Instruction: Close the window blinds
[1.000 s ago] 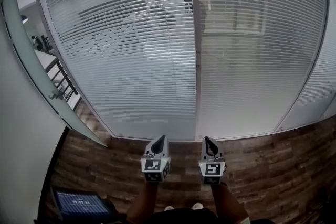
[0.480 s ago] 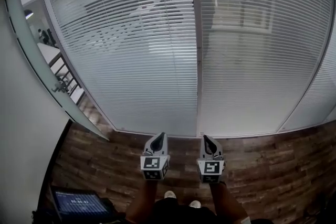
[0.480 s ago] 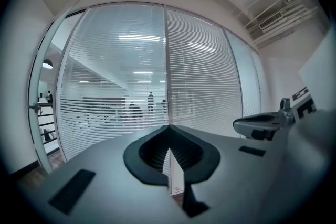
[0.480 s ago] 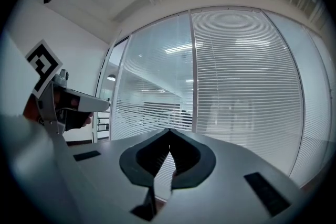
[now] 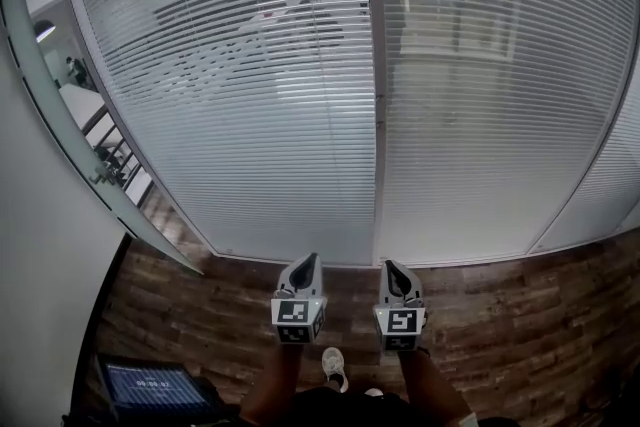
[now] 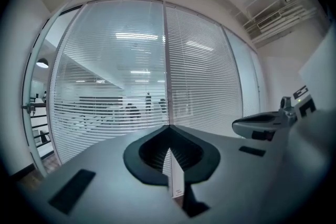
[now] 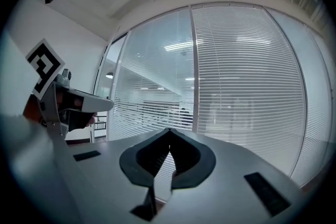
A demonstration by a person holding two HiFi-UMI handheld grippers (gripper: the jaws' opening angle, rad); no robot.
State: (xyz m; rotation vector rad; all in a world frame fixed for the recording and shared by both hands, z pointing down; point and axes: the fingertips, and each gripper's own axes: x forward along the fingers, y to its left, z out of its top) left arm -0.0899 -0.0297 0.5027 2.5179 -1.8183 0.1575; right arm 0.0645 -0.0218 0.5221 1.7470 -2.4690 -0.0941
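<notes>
White horizontal blinds cover a curved glass wall ahead. Through the left blind's point(image 5: 250, 85) part-open slats an office shows; the right blind point(image 5: 490, 85) looks more closed. A grey mullion point(image 5: 377, 115) divides them. My left gripper point(image 5: 309, 261) and right gripper point(image 5: 390, 266) are held side by side low over the wood floor, pointing at the wall's base and touching nothing. The left gripper point(image 6: 169, 127) has its tips met with nothing between them, and so does the right gripper point(image 7: 169, 131). No cord or wand is visible.
A glass door point(image 5: 60, 125) with a handle point(image 5: 105, 177) stands open at the left beside a white wall. A lit screen point(image 5: 150, 385) lies on the floor at lower left. A white shoe point(image 5: 335, 365) is under the grippers. Wood flooring point(image 5: 520, 315) runs along the glass.
The person's foot has stepped forward toward the blinds and the view has shifted a little. Both grippers keep their pose, side by side and shut.
</notes>
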